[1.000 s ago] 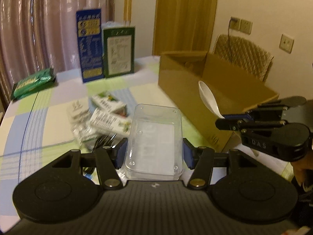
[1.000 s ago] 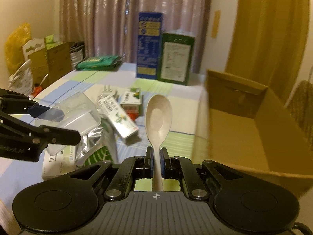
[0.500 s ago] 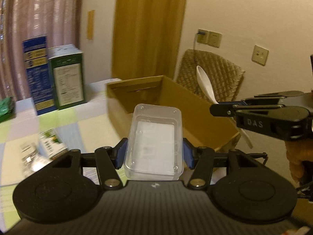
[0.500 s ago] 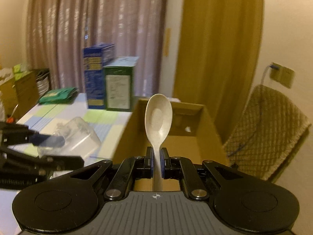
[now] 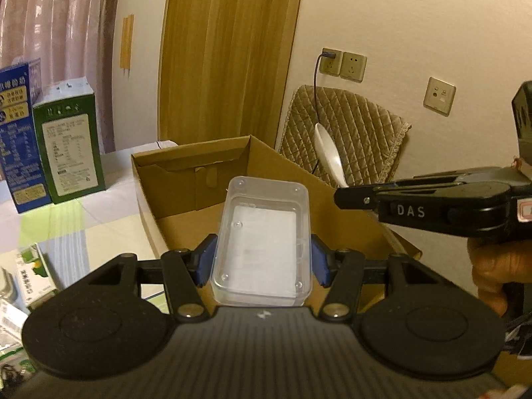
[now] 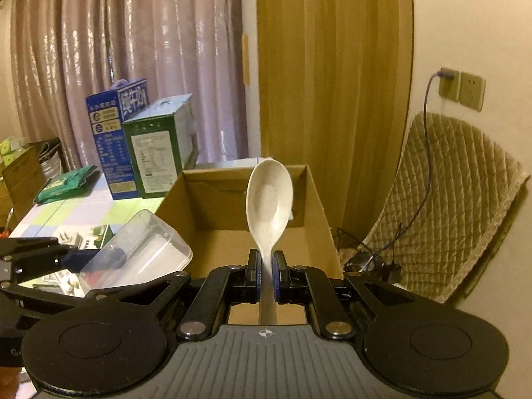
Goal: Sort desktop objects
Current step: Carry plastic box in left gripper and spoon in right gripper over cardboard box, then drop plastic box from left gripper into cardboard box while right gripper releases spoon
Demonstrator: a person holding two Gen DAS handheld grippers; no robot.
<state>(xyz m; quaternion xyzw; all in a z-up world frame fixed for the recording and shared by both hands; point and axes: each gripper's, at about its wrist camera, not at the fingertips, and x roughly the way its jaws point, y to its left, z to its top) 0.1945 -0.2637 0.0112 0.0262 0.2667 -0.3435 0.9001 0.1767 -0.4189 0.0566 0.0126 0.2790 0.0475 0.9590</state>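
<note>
While both loads are carried over the open cardboard box, the step in hand is judged to be the drop into it, and it would best be done by lowering each item close to the box floor before the jaws are parted, one after the other, so that nothing bounces out or strikes the other tool. The clear plastic container is clamped by its long sides between the blue pads of the left gripper, above the near part of the box. The pale spoon is pinched at its handle by the right gripper, whose fingers are pressed together on it, bowl upward, over the box. "DAS" is read on the right gripper's side; the print on the blue carton and green carton is too small to be read.
</note>
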